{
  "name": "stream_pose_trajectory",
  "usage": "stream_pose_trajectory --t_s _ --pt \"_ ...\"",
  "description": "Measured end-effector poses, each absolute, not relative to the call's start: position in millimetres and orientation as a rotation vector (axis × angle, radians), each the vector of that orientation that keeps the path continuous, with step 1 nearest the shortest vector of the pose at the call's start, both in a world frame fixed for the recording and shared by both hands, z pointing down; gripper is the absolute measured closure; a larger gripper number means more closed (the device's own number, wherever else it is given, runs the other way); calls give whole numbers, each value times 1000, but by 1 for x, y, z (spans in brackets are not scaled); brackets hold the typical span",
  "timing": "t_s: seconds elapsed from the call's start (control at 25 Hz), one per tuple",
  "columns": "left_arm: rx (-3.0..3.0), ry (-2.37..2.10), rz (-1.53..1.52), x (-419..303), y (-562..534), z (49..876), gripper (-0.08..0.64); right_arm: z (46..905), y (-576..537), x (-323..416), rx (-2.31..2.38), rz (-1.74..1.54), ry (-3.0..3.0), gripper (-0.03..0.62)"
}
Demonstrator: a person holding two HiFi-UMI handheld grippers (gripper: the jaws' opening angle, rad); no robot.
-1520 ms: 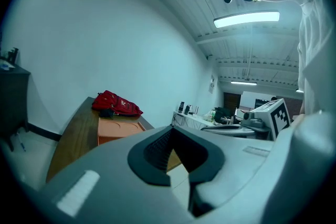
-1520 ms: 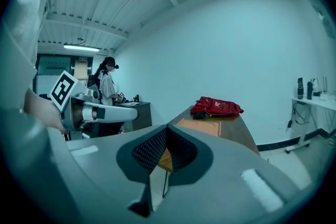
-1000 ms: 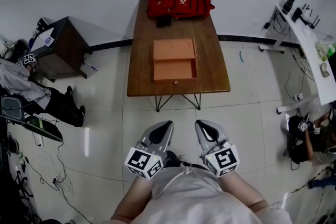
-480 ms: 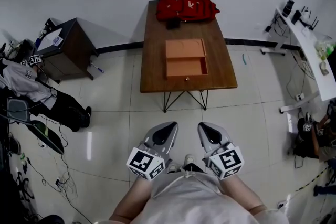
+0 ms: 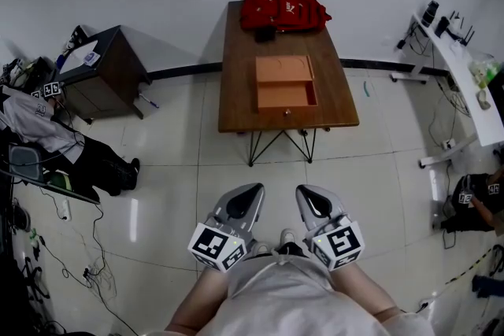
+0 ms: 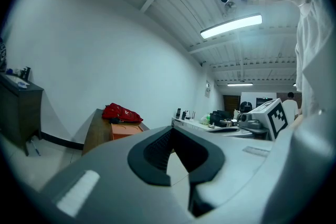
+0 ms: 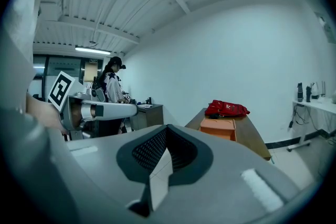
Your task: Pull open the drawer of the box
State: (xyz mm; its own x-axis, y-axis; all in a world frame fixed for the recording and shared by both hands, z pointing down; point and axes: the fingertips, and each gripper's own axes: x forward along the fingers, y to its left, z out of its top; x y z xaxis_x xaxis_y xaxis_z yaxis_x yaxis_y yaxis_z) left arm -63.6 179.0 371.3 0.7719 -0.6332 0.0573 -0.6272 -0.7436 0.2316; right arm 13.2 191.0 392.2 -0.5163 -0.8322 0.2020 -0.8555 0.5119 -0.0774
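An orange box (image 5: 284, 81) lies on the wooden table (image 5: 236, 75) far ahead of me, its drawer (image 5: 287, 97) standing out toward me with a small knob at its front. The same box shows small in the left gripper view (image 6: 125, 129) and the right gripper view (image 7: 218, 127). My left gripper (image 5: 242, 201) and right gripper (image 5: 313, 201) hang side by side close to my body, over the tiled floor, well short of the table. Both are shut with nothing in them.
A red backpack (image 5: 283, 9) rests at the table's far end against the wall. A dark side cabinet (image 5: 102, 71) stands at left, with a seated person (image 5: 39, 130) and floor cables near it. A white desk (image 5: 461, 75) and another person (image 5: 472, 204) are at right.
The view has drawn back from the table, which now looks smaller and further right. Both grippers have stayed shut by my body.
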Motion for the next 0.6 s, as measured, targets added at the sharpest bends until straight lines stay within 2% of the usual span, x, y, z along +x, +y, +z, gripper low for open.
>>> stream_pose_trajectory --t_s 0.6 --pt "2758 -978 -78 -69 188 353 555 390 199 12 1485 262 -2596 586"
